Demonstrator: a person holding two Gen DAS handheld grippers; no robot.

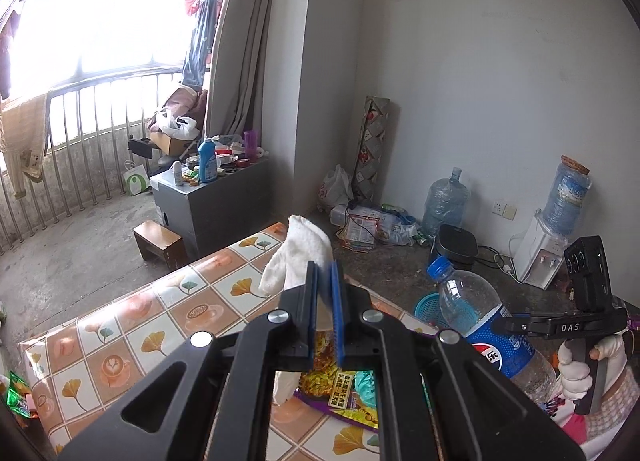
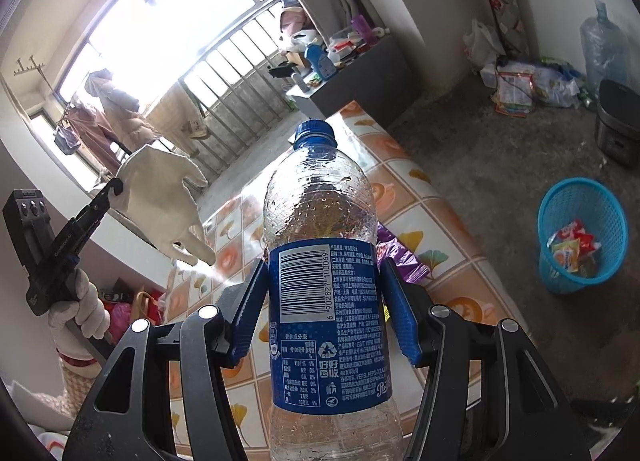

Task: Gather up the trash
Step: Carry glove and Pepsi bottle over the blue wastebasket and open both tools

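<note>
L claw pinched tight on a white glove, held up w/ fingers dangling above the table. R claw clamps an empty Pepsi bottle at the blue label, cap pointing away, over the same table. Purple snack wrapper lies flat on the tablecloth; blue basket on the floor beside the table, wrappers already inside.

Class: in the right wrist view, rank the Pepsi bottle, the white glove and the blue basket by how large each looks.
1. Pepsi bottle, though closeness to the camera enlarges it.
2. White glove and blue basket look alike; not ranked.
</note>
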